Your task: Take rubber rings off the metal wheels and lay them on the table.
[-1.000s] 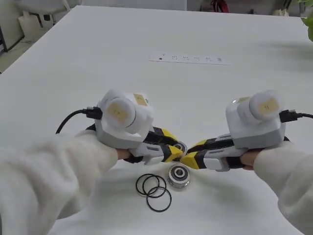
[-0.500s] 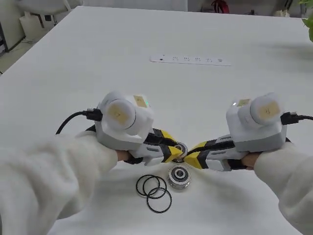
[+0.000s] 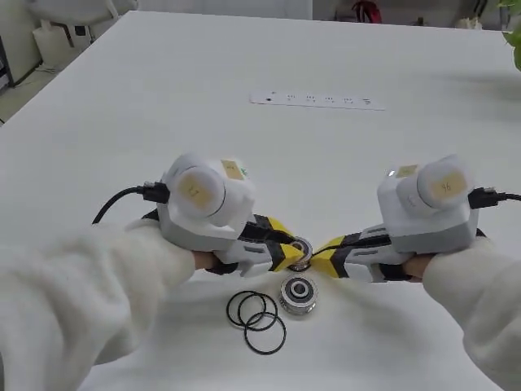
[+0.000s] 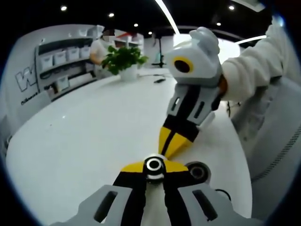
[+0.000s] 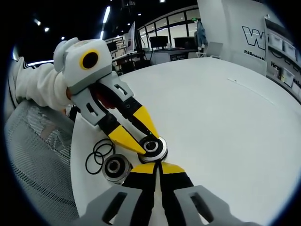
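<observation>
The left gripper [image 3: 291,252] clamps a metal wheel [image 3: 299,246]; the right gripper [image 3: 318,256] sits closed at its rim. Best to hold the wheel steady, peel evenly, then drop beside the nearer rubber rings [image 3: 256,318].

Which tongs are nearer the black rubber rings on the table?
Left. The left tongs, clamping a small metal wheel, hang behind the black rubber rings; the right tongs sit farther right, past the loose metal wheel.

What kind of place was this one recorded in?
Probably an open office or lab showroom: a large white table with a socket strip, shelves of storage bins, a potted plant, and desks with monitors.
</observation>
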`<action>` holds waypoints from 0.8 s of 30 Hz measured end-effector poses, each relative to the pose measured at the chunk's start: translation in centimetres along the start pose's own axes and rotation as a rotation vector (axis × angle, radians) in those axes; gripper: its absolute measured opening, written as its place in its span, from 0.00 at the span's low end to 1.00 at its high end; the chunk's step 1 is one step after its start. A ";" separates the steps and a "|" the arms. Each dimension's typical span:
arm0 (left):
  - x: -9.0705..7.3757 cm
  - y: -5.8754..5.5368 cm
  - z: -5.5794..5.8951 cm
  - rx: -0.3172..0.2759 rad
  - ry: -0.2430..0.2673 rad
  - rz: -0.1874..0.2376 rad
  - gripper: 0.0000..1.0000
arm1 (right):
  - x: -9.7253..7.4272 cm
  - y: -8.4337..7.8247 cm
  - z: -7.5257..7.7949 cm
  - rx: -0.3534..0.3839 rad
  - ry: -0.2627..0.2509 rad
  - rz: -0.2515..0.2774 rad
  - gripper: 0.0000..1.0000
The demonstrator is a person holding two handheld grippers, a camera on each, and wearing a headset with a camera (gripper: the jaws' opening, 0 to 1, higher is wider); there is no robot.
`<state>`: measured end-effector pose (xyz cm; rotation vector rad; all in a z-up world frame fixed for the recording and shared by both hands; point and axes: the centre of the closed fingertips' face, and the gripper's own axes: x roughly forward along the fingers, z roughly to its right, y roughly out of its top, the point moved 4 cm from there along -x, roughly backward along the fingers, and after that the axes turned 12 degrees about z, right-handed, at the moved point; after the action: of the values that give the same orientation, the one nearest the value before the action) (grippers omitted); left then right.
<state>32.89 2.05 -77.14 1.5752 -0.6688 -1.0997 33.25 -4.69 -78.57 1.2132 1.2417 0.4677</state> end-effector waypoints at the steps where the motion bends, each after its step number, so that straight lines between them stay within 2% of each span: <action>1: 0.0 0.0 0.0 0.000 0.000 0.001 0.14 | 0.0 0.0 0.0 0.008 -0.002 0.000 0.00; 12: -0.1 -0.2 0.0 -0.009 -0.005 0.023 0.14 | -0.2 -0.1 0.5 0.145 -0.035 0.007 0.00; 19: -0.2 -0.3 0.0 -0.015 -0.008 0.065 0.14 | -0.3 -0.2 0.3 0.191 -0.039 0.019 0.00; 24: -0.2 -0.3 0.0 -0.018 -0.011 0.076 0.14 | -0.4 -0.1 0.4 0.234 -0.044 0.028 0.00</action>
<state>32.76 2.32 -77.38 1.5178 -0.7182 -1.0559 33.41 -5.27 -78.52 1.4323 1.2683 0.3204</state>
